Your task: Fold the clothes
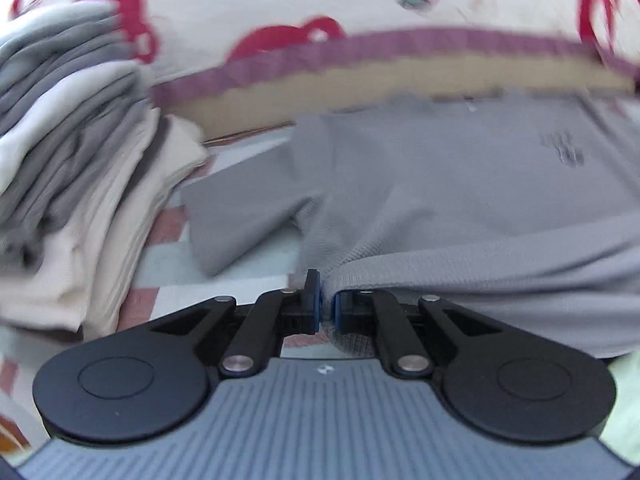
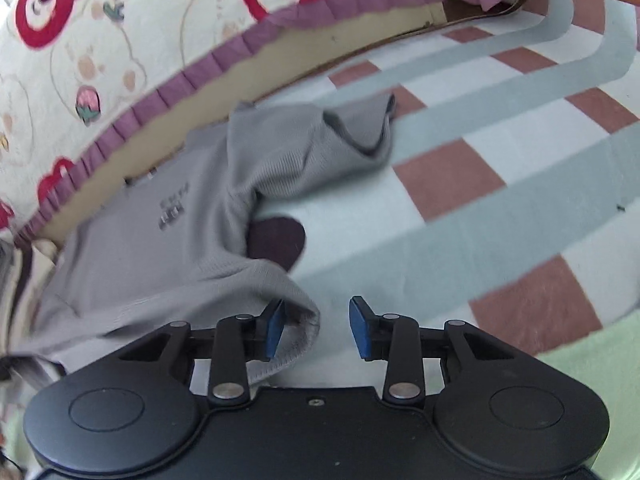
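the shirt [image 1: 460, 184] lies spread on the bed sheet [image 2: 500, 152], its far edge against the quilt [image 1: 360, 8] that rises behind it. in the left wrist view a stack of folded clothes [image 1: 80, 184] sits to the left of the shirt, on the same sheet, just beside the shirt's sleeve [image 1: 240, 216]. the left gripper [image 1: 327, 312] is at the shirt's near hem, with the cloth between its fingers. in the right wrist view the shirt lies left of centre, its other sleeve [image 2: 352, 136] reaching right over the sheet. the right gripper [image 2: 318, 330] is at the near hem corner, which lies against its left finger [image 2: 275, 330].
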Available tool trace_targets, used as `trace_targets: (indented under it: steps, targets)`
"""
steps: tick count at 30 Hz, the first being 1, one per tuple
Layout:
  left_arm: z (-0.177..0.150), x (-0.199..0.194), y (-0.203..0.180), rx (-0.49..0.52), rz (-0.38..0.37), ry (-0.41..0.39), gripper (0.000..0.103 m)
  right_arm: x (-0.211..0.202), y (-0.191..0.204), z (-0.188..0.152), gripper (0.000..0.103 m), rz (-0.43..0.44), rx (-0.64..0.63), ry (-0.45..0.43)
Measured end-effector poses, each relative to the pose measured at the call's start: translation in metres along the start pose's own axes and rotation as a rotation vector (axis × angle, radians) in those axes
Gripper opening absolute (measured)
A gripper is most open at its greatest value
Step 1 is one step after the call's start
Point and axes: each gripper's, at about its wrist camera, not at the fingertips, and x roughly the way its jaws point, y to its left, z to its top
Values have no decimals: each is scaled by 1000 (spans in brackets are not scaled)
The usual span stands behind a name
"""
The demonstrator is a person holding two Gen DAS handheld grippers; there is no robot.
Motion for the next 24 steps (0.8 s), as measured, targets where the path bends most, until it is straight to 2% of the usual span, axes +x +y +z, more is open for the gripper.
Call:
trace_targets:
  steps: [3,5,7,9,10,11,13,15,18,20,22,24]
  targets:
    - [-7,-3,2,-25,-2,20,8,4,11,-9,40,3,-103,-28]
    - [-10,1,1,-24,-9,45,10,9,19,-9,32,3,-165,-44]
    - [-9,7,-1,-26,-18,61,10,13,29,-9,6,2,-226,-58]
    - [-7,4,-5,29,33,24,6,4,34,1,6,57,-204,-55]
    - [-2,-10,-4,61,78,-40,6,-2,36,8,5,93,-182,-52]
    - [6,-32,2,60,91,-92,6,-8,39,14,5,128,-160,-48]
    - [24,-76,16,55,113,-195,6,-45,54,31,5,182,-193,-84]
    - [37,-123,38,-12,75,-227,6,-99,74,48,5,250,-257,-134]
    - [37,-178,57,12,69,-219,6,-180,97,56,5,303,-388,-158]
    - [24,-202,62,39,54,-192,6,-221,102,52,5,261,-453,-133]
    - [6,-213,63,69,37,-145,6,-244,98,43,5,249,-445,-70]
    - [-12,-221,64,123,19,-107,6,-254,91,25,5,240,-382,-13]
